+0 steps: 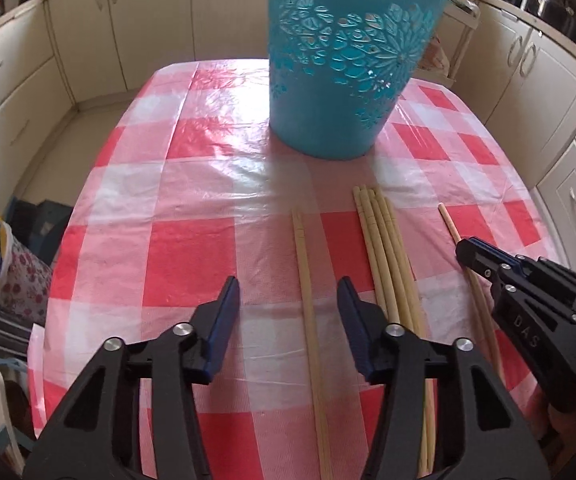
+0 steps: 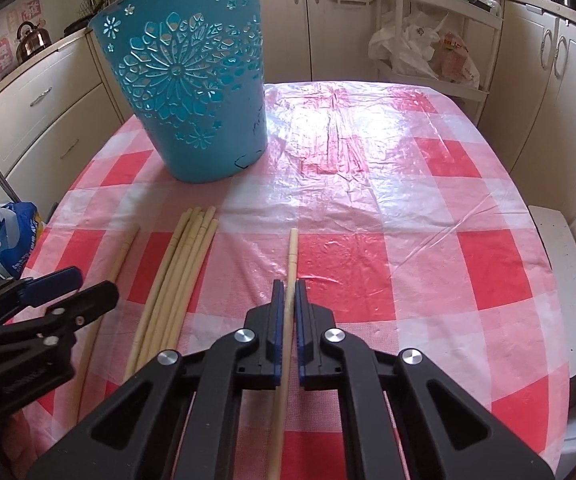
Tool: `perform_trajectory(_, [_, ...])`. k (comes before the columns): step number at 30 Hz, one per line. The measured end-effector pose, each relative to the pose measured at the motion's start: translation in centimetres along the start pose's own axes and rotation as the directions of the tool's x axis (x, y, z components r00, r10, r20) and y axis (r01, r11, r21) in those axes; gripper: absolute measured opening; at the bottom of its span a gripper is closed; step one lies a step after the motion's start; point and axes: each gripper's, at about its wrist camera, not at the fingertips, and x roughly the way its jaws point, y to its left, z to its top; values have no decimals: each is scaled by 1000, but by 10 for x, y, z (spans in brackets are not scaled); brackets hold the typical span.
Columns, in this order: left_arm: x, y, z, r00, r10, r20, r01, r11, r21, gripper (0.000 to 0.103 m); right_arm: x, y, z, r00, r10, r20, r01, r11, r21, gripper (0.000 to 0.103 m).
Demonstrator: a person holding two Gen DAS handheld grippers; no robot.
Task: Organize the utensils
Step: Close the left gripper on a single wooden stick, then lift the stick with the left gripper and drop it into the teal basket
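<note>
A teal cut-out basket (image 1: 340,64) (image 2: 192,92) stands upright at the far side of the red-and-white checked tablecloth (image 1: 192,208). Wooden chopsticks lie lengthwise in front of it. A pair of chopsticks (image 1: 306,280) runs between the fingers of my left gripper (image 1: 286,284), which is open with the pads clear of the wood. To its right lies a bundle of several chopsticks (image 1: 384,248) (image 2: 184,256). My right gripper (image 2: 290,292) is shut on a single chopstick (image 2: 293,248) further right. That gripper's tip (image 1: 472,252) also shows in the left wrist view, and the left gripper (image 2: 88,284) shows in the right wrist view.
Cream kitchen cabinets (image 2: 48,120) ring the table. A white trolley (image 2: 428,48) with plastic bags stands behind the far right corner. A blue bag (image 2: 12,236) sits on the floor at left, a white stool (image 2: 560,264) at right. The cloth's right half (image 2: 408,200) is bare.
</note>
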Motion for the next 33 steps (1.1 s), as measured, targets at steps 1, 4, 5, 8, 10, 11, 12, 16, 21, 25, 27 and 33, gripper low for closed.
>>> perform_trajectory(1, [1,-1,0,1000,0,6,0,1000,12,34,0,0,0,1000,5,0,-5,1000,-1,6])
perform_trajectory(4, [0,-5,1,999,-30,30,29,999,32,24,0,3,0,1000,1,-7,-2,1000,-13,6])
perform_trajectory(5, [-1,-6,1,999,-32,36,30,999,43,24,0,4,1,1000,-3,-13,2,1000,-16,6])
perform_trajectory(8, [-4,-8,3,998,-47,42,45,998,54,21,-1,6,-4,1000,-9,-26,8,1000,-27,7])
perform_trajectory(10, [-5,-11,4,998,-49,41,46,995,84,21,-1,7,-5,1000,-19,-25,18,999,-45,7])
perform_trajectory(11, [-6,-12,4,998,-46,39,42,994,96,21,0,8,-5,1000,-21,-24,20,999,-50,7])
perform_trajectory(12, [-7,-15,5,998,-47,39,43,994,104,21,0,9,-7,1000,-17,-24,15,999,-51,7])
perform_trajectory(16, [-5,-2,11,991,-136,-8,136,988,71,5,0,5,-9,1000,20,-22,-21,1000,-18,6])
perform_trajectory(21, [-22,23,9,977,-213,19,213,977,17,5,-1,-7,-8,997,74,-21,-73,996,53,6])
perform_trajectory(25, [-57,41,13,949,-294,114,297,955,-10,5,0,-11,-8,995,95,-21,-93,992,81,6])
perform_trajectory(27, [-82,47,23,923,-332,195,341,940,-12,5,0,-11,-8,995,101,-21,-99,991,89,6])
perform_trajectory(33, [-150,49,85,810,-362,461,392,919,33,5,1,-14,-7,994,110,-21,-107,989,102,6])
